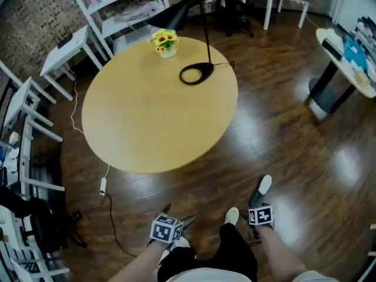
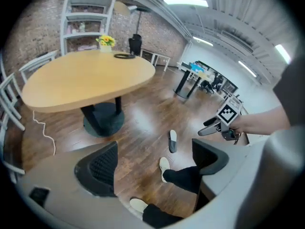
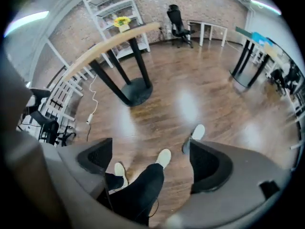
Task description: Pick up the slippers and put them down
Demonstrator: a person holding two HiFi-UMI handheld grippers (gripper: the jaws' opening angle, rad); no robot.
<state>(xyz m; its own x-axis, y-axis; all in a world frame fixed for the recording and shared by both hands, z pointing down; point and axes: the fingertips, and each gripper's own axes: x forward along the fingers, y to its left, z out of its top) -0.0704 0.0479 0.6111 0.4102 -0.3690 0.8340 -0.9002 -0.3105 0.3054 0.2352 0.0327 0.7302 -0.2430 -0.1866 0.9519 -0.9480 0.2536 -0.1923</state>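
One grey slipper with a white insole (image 1: 264, 187) lies on the wooden floor just ahead of the person's right foot (image 1: 232, 216). My right gripper (image 1: 257, 208) hangs right above its near end. In the right gripper view the jaws (image 3: 150, 147) stand apart with only floor and a black trouser leg between them, and the slipper (image 3: 196, 133) shows partly behind the right jaw. My left gripper (image 1: 179, 214) hovers over the left foot, open and empty (image 2: 155, 149). Its view shows the slipper (image 2: 172, 140) flat on the floor and the right gripper (image 2: 212, 127) above it. I see no second slipper.
A round wooden table (image 1: 135, 128) on a black pedestal stands ahead, bearing a pot of yellow flowers (image 1: 164, 42) and a black lamp base (image 1: 196, 73). A white cable with an adapter (image 1: 103, 185) trails on the floor at the left. White racks and chairs (image 1: 23, 134) line the left side.
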